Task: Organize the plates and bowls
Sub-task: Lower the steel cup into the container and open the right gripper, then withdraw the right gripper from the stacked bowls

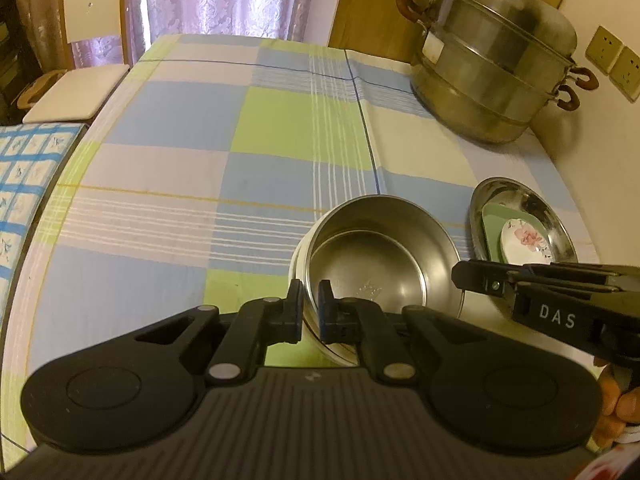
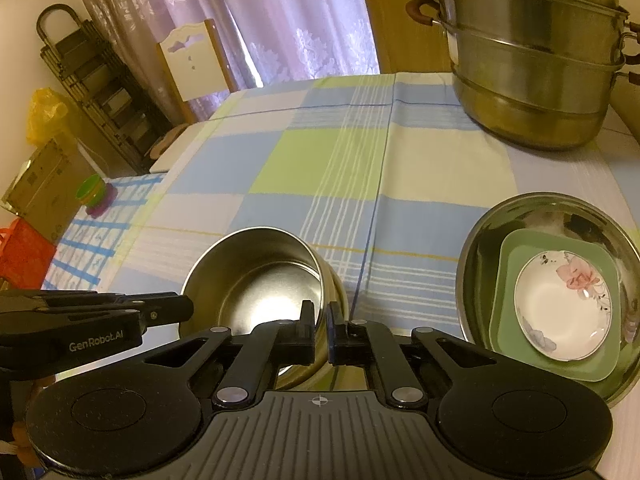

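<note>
Now, step: both grippers clamp the steel bowl (image 1: 384, 256) by opposite rim edges.
Left gripper (image 1: 310, 304): pinched on the near rim.
Right gripper (image 2: 321, 322): pinched on the rim.
Bowl's place: on the tablecloth (image 1: 200, 140), beside the stacked plates (image 2: 560, 304).
Next: probably a level, joint lift.

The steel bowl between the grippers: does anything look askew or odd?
Yes. The steel bowl sits tilted inside a white bowl, not nested flat. The left gripper and right gripper pinch its rim. Nothing looks spilled.

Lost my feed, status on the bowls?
Both claws, left and right, shut on steel bowl rim, opposite sides. Plates stacked in steel dish. Nothing blocking.
</note>
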Demonstrator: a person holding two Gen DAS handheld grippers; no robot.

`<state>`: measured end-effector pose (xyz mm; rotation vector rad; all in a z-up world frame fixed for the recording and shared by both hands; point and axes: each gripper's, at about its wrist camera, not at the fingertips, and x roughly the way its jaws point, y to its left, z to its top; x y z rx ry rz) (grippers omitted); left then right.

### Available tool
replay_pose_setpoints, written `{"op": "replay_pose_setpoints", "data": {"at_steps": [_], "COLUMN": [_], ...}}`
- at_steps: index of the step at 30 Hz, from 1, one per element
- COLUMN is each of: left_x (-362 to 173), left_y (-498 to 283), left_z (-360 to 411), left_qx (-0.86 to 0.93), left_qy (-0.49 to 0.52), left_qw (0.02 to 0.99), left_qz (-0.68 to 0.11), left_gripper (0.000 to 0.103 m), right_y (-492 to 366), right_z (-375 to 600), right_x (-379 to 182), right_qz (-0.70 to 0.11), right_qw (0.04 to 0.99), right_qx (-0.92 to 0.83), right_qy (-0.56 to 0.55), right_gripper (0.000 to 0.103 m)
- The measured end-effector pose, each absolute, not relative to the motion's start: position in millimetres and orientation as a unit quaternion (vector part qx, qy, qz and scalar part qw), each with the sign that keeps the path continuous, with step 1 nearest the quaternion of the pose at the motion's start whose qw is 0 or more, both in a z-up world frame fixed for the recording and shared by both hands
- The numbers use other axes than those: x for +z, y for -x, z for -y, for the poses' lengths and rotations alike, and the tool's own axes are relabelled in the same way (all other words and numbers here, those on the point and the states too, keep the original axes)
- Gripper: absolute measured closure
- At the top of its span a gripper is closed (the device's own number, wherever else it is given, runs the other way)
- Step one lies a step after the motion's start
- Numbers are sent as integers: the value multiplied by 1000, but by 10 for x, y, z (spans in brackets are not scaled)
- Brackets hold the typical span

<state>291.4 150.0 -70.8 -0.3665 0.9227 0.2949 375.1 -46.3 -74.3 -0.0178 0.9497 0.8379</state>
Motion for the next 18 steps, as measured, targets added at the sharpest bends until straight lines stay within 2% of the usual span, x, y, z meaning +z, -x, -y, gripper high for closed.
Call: {"op": "replay_pose_setpoints", "data": {"at_steps": [8,10,11,13,14,18], "left_x": [-560,-510,-486,-440,-415,-324], "left_y": [-2850,-2809,-2784,-2730,-2699,-2554], "left_z": [-1429,-1384,-1359,-1300,-1263,-1063], "left_qx": [152,154,155,160,162,173], "left_qy": [183,184,186,188,187,177], "left_qw": [870,871,871,871,872,873], "left_qz": [-431,-428,-427,-425,-423,-420], "left_gripper": [96,95,94,84,83,83], "right_y": [-3791,-3785,-3773,-3745,-3730,-3661], "right_z": [586,644,670,744,776,928], "right_x": [-657,-624,-606,-581,-568,-544], "right_qz": [-438,-436,-434,-432,-431,-432], "right_qw": [806,805,804,802,801,795], "right_qx": [399,403,406,412,415,425], "right_qy": [-6,-7,-8,-10,-10,-9], "right_gripper": [96,89,80,65,61,60]}}
